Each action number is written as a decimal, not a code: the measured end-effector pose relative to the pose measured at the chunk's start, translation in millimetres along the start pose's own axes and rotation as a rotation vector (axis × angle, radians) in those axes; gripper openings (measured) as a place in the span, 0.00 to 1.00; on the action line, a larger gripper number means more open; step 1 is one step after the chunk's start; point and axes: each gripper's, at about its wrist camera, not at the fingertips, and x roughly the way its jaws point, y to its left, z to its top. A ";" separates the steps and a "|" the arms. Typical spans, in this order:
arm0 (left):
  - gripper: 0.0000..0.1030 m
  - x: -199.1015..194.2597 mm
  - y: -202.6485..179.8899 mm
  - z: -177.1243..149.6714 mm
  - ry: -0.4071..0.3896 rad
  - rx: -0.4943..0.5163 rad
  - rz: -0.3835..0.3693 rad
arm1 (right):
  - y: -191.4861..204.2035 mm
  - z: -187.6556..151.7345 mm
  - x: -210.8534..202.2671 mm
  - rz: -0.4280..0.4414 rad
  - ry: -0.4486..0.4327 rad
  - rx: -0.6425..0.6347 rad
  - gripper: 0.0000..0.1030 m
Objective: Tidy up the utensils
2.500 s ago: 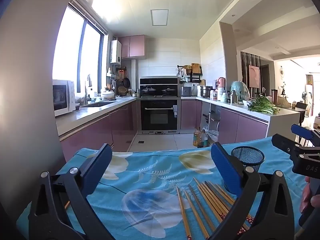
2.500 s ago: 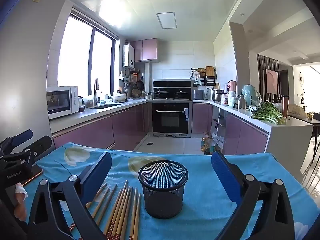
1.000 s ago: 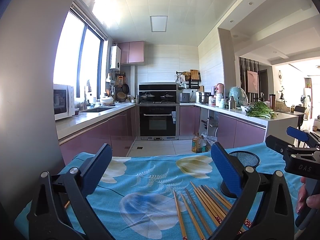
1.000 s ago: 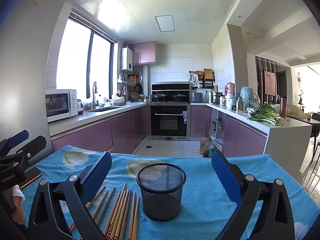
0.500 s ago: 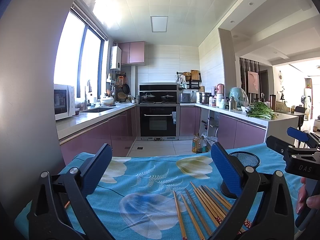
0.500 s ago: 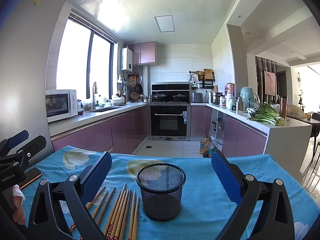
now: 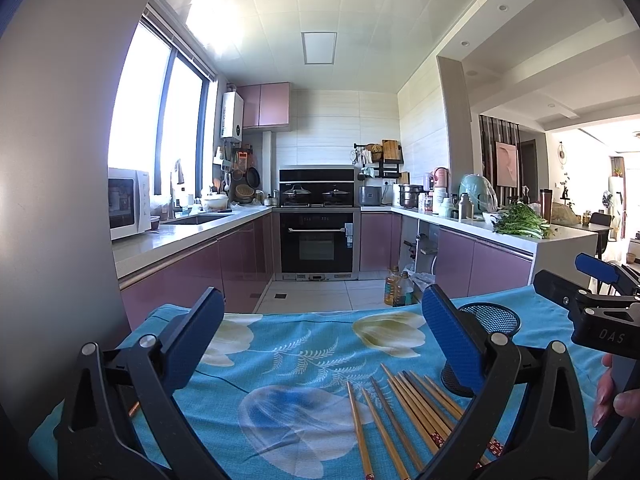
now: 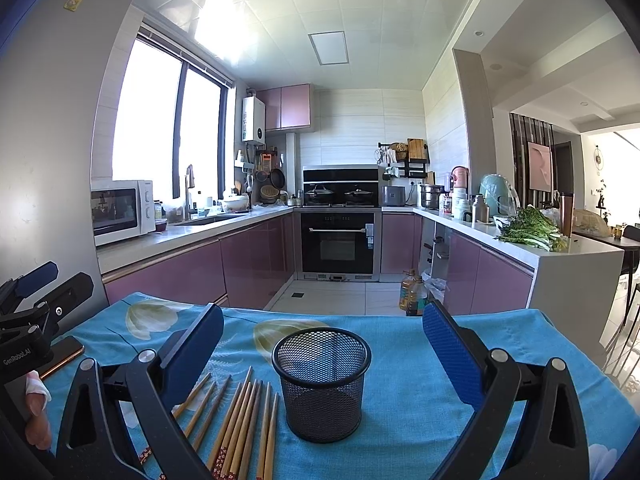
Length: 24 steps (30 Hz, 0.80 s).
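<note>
Several wooden chopsticks [image 7: 404,416] [image 8: 240,424] lie side by side on a blue flowered tablecloth [image 7: 304,360] [image 8: 408,360]. An empty black mesh cup [image 8: 321,384] [image 7: 490,320] stands upright just right of them. My left gripper [image 7: 320,336] hovers open above the cloth, the chopsticks low between its fingers. My right gripper [image 8: 322,344] is open too, with the mesh cup centred between its blue pads [image 8: 448,352]. Each gripper shows at the edge of the other's view, held by a hand [image 7: 612,396].
A phone [image 8: 60,356] lies at the cloth's left edge. Beyond the table's far edge are a tiled floor with oil bottles [image 8: 412,292], purple cabinets, an oven [image 8: 340,240], a microwave [image 8: 120,210] and greens [image 8: 528,232] on the counter.
Both views have tilted slightly upward since 2.5 s ago; over the last second almost nothing has moved. Both grippers stay open.
</note>
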 end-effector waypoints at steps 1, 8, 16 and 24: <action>0.95 -0.1 -0.1 -0.1 0.000 0.000 0.001 | 0.3 0.0 0.1 -0.001 0.000 -0.001 0.94; 0.95 -0.2 -0.1 0.6 0.000 0.000 0.001 | -0.3 1.1 -2.6 -0.006 -0.004 -0.001 0.94; 0.95 -0.7 -0.1 1.0 0.000 0.000 0.001 | -0.2 2.5 -3.6 -0.005 -0.004 0.000 0.94; 0.95 -1.0 0.0 1.3 0.000 -0.001 0.001 | -0.6 1.9 -3.2 -0.005 -0.001 -0.001 0.94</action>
